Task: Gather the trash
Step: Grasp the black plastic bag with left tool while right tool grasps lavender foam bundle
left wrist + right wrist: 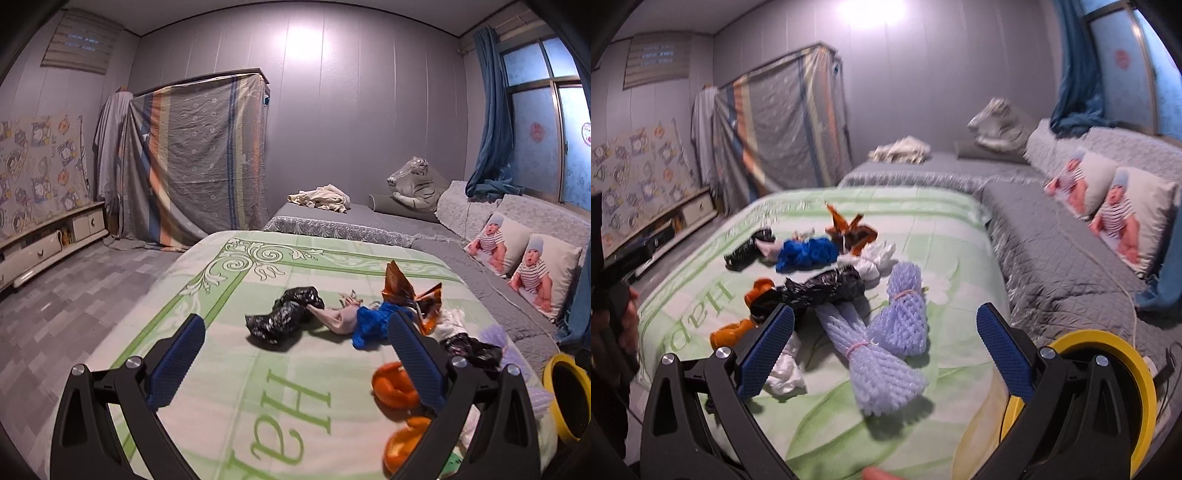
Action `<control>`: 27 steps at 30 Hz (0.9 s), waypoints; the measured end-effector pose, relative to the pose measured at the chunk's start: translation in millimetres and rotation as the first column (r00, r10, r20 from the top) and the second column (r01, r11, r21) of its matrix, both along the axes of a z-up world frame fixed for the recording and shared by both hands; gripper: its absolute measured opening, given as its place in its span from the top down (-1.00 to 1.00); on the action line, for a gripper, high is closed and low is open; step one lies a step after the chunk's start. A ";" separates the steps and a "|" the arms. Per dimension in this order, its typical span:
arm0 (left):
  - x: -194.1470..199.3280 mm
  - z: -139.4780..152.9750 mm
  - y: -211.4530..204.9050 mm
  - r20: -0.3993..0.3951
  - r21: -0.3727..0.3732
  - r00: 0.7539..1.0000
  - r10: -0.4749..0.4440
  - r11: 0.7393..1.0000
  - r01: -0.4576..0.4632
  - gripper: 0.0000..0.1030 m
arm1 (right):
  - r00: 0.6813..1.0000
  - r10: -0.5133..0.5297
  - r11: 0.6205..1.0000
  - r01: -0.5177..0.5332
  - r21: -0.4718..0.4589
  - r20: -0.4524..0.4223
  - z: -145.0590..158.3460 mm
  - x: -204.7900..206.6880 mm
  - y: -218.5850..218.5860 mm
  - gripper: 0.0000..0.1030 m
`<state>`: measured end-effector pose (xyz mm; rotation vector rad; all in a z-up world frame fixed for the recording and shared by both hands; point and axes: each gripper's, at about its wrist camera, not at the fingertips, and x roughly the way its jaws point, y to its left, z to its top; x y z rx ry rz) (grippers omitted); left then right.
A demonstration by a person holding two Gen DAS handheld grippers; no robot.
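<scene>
Trash scattered on a green bedspread [258, 369].
Left gripper [295, 354] and right gripper [886, 343] hover above it, fingers wide, empty.

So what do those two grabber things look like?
Both look alike. The left gripper and right gripper each have two black plastic arms, shaped like a wide fork, with round silver bolts at the joints. Each arm ends in a flat blue finger pad with a bumpy, dotted grip surface. No cables or sleeves show.

Dim bluish room, glare patch on the back wall [314, 48], fisheye-bent edges, right-wrist view motion-blurred.
</scene>
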<state>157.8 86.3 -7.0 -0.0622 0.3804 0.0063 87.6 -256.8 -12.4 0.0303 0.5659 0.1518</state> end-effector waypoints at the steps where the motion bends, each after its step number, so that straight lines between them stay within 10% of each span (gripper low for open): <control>1: 4.9 1.8 -1.0 0.002 -0.003 1.000 -0.005 1.000 0.005 -0.86 | 1.000 -0.002 1.000 0.002 0.003 -0.024 -1.2 9.7 -3.7 -0.84; 27: 182.5 -80.9 22.5 -0.330 0.131 0.944 -0.001 0.990 0.047 -0.86 | 0.945 0.036 0.997 -0.013 0.073 -0.326 -58.7 140.0 -16.4 -0.67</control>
